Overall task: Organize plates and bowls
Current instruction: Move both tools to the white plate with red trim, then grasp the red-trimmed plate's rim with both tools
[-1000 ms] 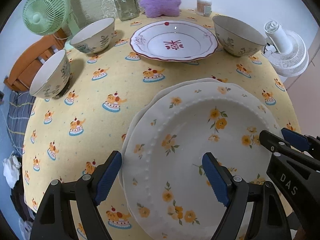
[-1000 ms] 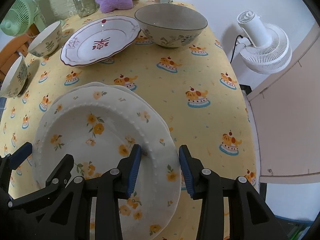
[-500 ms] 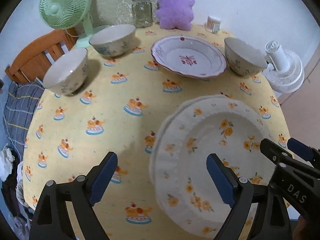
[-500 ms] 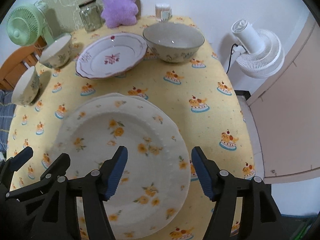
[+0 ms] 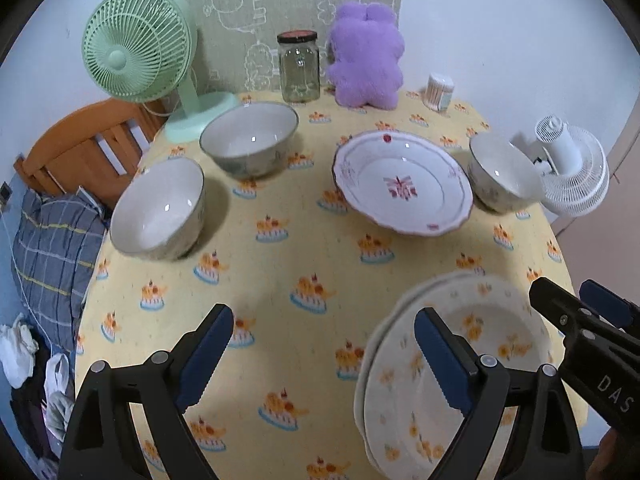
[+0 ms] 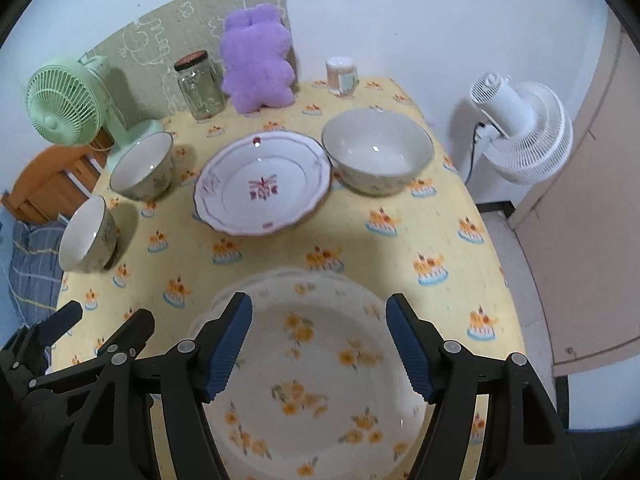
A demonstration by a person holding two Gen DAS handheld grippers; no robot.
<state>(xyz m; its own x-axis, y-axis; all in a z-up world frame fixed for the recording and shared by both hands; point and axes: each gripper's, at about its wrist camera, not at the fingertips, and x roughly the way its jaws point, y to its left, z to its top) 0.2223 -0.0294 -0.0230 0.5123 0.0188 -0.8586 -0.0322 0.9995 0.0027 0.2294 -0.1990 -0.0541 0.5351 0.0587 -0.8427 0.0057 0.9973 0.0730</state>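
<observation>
Left wrist view: the left hand-held gripper (image 5: pixel 320 360) is wide open, empty, above the worktop (image 5: pixel 280 272) beside the stacked floral plates (image 5: pixel 460 360).

Right wrist view: the right hand-held gripper (image 6: pixel 320 344), jaws just opened, hovers empty over the plates (image 6: pixel 320 380). They look rigid, slick and breakable, so the rim is probably the best hold.

White capital letters "DAS" are printed on the black body of the right gripper (image 5: pixel 576 304), seen at the lower right of the left wrist view. No other text is readable anywhere.
</observation>
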